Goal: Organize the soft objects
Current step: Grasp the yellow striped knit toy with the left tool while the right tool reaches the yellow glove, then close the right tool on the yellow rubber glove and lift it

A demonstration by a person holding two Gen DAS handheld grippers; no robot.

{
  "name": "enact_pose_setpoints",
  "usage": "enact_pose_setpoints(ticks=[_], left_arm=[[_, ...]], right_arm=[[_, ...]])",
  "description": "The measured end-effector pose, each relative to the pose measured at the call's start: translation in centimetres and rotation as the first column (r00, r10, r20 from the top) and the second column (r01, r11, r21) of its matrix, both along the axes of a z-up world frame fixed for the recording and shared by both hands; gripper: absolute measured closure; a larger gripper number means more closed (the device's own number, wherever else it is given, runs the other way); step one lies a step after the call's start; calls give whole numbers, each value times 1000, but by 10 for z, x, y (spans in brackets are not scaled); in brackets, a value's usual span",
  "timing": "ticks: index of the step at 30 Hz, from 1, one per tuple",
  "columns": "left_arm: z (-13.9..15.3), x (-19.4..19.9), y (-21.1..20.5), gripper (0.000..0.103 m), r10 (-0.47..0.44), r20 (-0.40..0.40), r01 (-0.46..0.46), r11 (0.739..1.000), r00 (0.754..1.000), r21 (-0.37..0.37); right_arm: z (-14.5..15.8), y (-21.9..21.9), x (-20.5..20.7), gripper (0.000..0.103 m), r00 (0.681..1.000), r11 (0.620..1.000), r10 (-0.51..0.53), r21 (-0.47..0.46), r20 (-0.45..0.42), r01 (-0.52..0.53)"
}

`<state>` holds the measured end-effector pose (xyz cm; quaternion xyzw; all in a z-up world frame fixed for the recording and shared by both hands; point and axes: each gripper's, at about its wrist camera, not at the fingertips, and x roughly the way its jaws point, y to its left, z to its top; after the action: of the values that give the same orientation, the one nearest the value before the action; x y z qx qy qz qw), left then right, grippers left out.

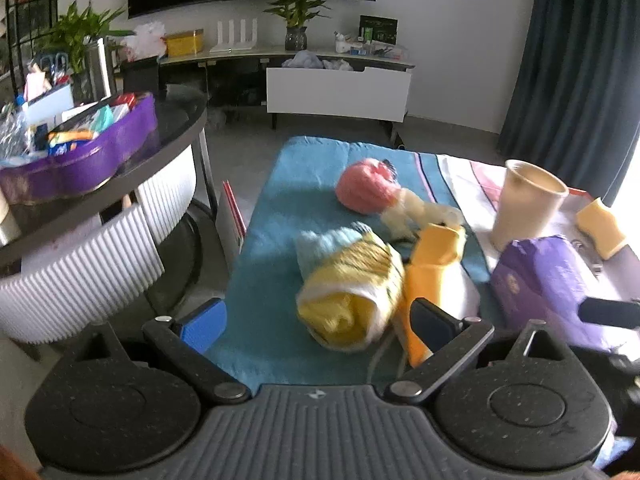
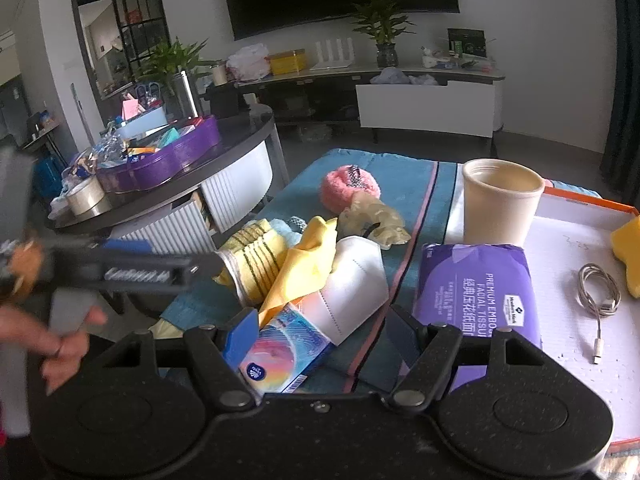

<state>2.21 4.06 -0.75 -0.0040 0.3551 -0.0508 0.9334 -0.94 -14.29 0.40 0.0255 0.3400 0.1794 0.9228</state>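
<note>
On the teal towel, the rolled yellow striped sock lies just ahead of the wide-open left gripper, nearer than the open, empty right gripper

Ahead of the left gripper: yellow roll with dark stripes, pink plush, teal towel. Right of the right gripper: purple tissue pack, cream cup.
</note>
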Motion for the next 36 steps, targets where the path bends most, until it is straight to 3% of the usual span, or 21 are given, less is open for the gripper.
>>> enact_pose_setpoints(ticks=[4, 9, 12, 13, 16, 19, 28, 34, 36], left_arm=[[-8, 21, 2, 2, -7, 2, 7, 1000, 1000, 26], [-21, 41, -4, 3, -36, -28, 36, 999, 999, -7], [-27, 47, -11, 27, -51, -21, 51, 999, 998, -1], [-30, 49, -13, 48, -56, -17, 56, 998, 998, 5], [-35, 54, -6, 78, -68, -60, 64, 995, 996, -71], [-32, 47, 4, 84, -57, -59, 49, 991, 997, -125], [-15, 21, 29, 85, -30, -47, 21, 982, 998, -190], [-11, 14, 33, 85, 0, -34, -5, 986, 999, -164], [-11, 15, 33, 85, 2, -34, -7, 987, 999, -161]], right_arm=[[-1, 2, 3, 20, 1000, 1000, -1, 3, -5, 1], [-5, 4, 8, 20, 1000, 1000, -5, -7, -13, 5], [-6, 6, 11, 20, 1000, 1000, -6, -8, -19, 6], [-6, 8, 13, 20, 1000, 1000, -6, -9, -22, 6], [-7, 12, 19, 20, 1000, 1000, -7, -18, -23, 7], [-9, 18, 28, 20, 999, 1000, -15, -12, -32, 15], [-21, 45, 70, 20, 997, 999, -47, -22, -65, 46], [-40, 67, 96, 21, 993, 994, -71, -91, -92, 63], [-47, 72, 102, 27, 992, 991, -74, -116, -98, 62]])
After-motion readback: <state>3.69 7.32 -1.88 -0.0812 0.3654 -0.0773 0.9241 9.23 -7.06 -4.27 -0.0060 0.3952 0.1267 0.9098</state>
